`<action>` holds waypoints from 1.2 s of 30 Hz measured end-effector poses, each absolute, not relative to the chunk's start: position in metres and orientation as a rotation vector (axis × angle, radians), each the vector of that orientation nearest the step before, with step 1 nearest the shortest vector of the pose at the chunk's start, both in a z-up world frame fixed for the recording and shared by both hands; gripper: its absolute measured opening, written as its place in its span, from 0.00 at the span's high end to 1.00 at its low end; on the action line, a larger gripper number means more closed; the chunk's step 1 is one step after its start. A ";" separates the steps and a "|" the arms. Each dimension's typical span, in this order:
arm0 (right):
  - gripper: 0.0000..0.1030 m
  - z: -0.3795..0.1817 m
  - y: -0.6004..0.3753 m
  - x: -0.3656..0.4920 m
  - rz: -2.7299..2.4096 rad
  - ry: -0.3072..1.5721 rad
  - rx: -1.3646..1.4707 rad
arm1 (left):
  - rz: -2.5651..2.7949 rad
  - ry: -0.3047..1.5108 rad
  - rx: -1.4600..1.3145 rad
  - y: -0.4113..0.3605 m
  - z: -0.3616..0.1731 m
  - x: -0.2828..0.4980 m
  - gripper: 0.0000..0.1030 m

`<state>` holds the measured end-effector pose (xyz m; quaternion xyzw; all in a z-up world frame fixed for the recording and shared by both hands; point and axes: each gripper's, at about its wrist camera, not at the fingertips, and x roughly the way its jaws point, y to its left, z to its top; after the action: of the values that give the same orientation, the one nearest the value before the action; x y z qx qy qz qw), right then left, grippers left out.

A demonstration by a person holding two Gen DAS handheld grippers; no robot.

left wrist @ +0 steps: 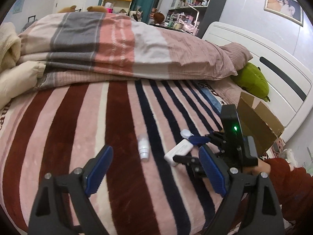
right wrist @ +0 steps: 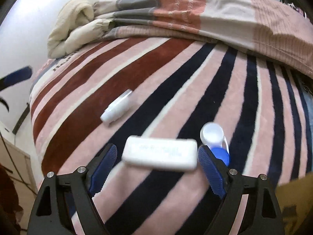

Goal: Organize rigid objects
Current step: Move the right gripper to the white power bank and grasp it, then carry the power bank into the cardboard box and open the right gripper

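Note:
A flat white rectangular case point(right wrist: 160, 154) lies on the striped blanket between the open fingers of my right gripper point(right wrist: 157, 162), which straddles it without closing; it also shows in the left wrist view point(left wrist: 177, 150). A small white bottle point(right wrist: 117, 106) lies on its side to the left; in the left wrist view the bottle point(left wrist: 143, 147) lies ahead of my open, empty left gripper point(left wrist: 155, 166). A white and blue round-headed object point(right wrist: 214, 137) lies just right of the case, also seen in the left wrist view point(left wrist: 190, 136). The right gripper's body point(left wrist: 232, 143) shows at right.
An open cardboard box point(left wrist: 256, 125) stands at the bed's right by the white headboard point(left wrist: 273, 58). A folded striped duvet point(left wrist: 109, 47) lies across the far bed, with a cream blanket point(right wrist: 72, 25) at left and a green plush toy point(left wrist: 252, 80) by the pillow.

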<state>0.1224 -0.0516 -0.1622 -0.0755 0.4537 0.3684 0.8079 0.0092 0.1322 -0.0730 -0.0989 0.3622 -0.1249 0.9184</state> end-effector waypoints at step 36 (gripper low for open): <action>0.70 -0.144 -0.040 0.067 0.885 0.929 -0.314 | -0.268 0.771 -0.219 0.126 -0.075 0.002 0.15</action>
<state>0.0675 -0.0404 -0.1443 -0.1458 0.4313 0.4109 0.7899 0.0022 0.1263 -0.0746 -0.1061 0.3740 -0.1298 0.9122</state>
